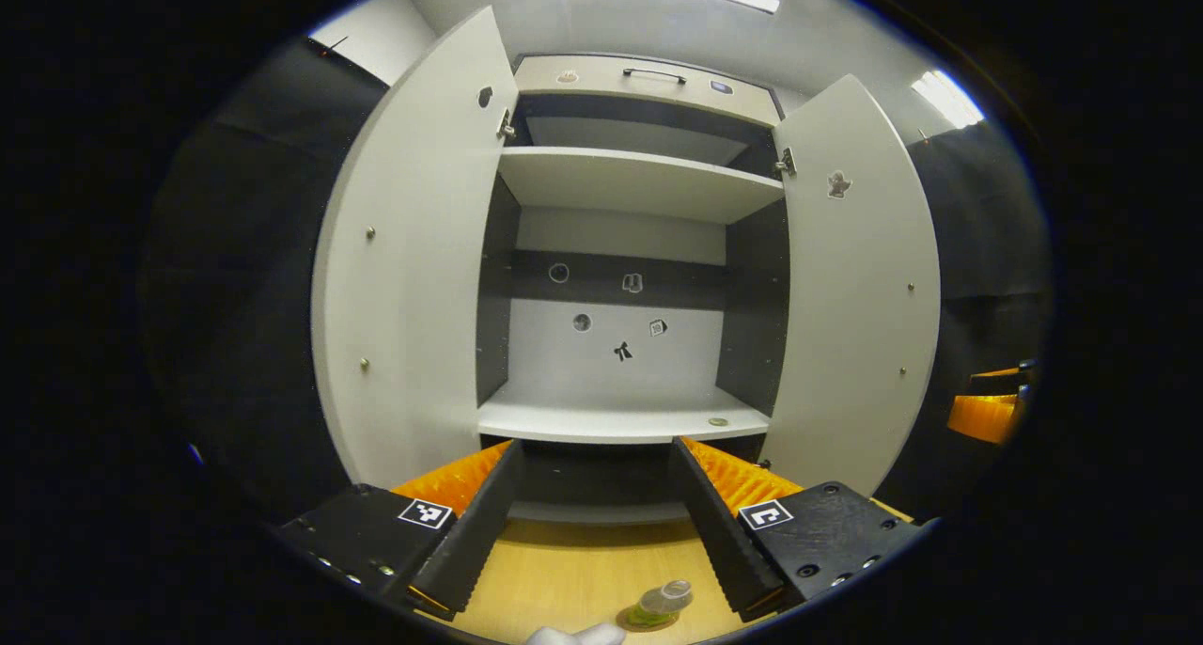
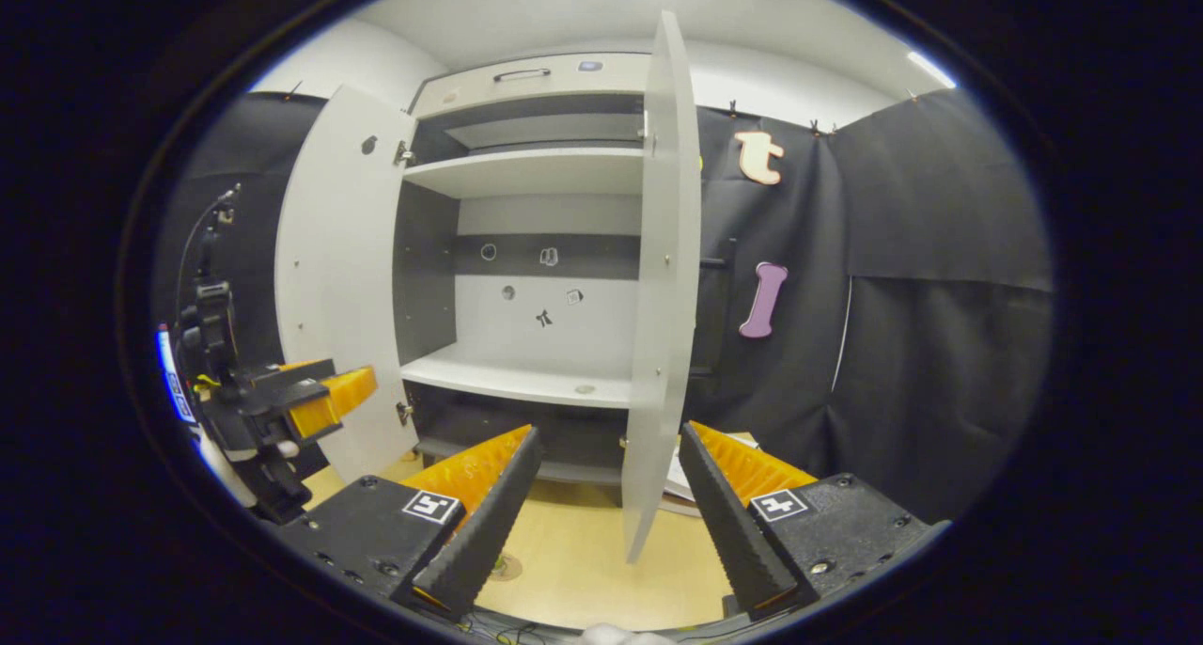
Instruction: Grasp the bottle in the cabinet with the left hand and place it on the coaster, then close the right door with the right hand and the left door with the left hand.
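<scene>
my left hand-held gripper (image 1: 601, 513) is spread wide with nothing between its fingers, held level in front of the open cabinet (image 1: 625, 250). below it, near the front edge of the wooden surface (image 1: 564, 570), the clear bottle (image 1: 663, 600) with green at its base stands on the round coaster (image 1: 647, 620), seen from above between my two fingers and closer to the right one, touching neither. the cabinet's left door (image 1: 414, 259) and right door (image 1: 860, 288) both stand swung out toward me, and the lower shelf (image 1: 611, 421) carries only a small round mark near its right front corner. in the right gripper view, my right hand-held gripper (image 2: 606, 523) is also spread wide and holds nothing; the right door (image 2: 663, 278) shows edge-on, its lower edge hanging in the gap between my fingers, nearer the right one, though i cannot tell whether either finger touches it. the left door (image 2: 334, 278) is open at the far side, and my left hand-held gripper (image 2: 320, 396) shows just in front of it.
</scene>
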Available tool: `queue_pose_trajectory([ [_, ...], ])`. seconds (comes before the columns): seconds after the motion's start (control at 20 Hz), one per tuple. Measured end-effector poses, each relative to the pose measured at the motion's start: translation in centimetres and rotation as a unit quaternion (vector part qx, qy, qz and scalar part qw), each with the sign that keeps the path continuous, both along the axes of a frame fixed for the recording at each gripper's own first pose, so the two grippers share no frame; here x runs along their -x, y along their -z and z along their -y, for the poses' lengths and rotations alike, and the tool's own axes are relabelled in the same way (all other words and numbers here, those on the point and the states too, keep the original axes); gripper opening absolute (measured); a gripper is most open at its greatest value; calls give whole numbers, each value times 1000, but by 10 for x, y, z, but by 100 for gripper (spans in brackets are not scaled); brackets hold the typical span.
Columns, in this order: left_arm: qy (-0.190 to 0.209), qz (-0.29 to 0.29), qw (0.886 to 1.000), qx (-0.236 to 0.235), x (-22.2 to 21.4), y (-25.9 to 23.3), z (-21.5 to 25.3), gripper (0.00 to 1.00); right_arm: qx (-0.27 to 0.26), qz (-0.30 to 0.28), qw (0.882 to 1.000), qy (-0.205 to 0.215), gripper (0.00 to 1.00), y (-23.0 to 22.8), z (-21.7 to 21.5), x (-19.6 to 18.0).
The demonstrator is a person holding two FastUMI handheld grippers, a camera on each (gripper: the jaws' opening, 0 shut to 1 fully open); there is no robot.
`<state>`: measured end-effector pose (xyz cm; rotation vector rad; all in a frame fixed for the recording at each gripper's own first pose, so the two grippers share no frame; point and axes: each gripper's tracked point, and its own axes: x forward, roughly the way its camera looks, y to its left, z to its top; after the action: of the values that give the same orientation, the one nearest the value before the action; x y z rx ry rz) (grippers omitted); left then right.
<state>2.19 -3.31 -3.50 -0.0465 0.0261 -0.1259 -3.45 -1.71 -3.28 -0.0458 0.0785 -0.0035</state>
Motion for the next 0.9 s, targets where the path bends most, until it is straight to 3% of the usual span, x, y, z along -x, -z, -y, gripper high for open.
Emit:
queue_pose_trajectory([
  [0.15,-24,4,999,-33,22,-13,-29,95,-5,8,1000,-1,98,-3,4,-3],
  [0.4,-47,-13,998,-27,53,-5,-47,95,-14,8,1000,10,98,1,21,-4],
  [0.6,-53,-14,998,-20,60,-6,-47,95,-6,25,999,42,96,-25,71,-9],
  [0.65,-53,-15,998,-19,60,-7,-45,90,-3,27,998,49,98,-31,86,-12],
  [0.7,-53,-17,998,-16,61,-7,-43,95,-2,29,998,59,97,-36,102,-15],
  [0.9,-65,-18,998,-16,62,-12,-32,95,-5,34,997,65,95,-57,148,-41],
])
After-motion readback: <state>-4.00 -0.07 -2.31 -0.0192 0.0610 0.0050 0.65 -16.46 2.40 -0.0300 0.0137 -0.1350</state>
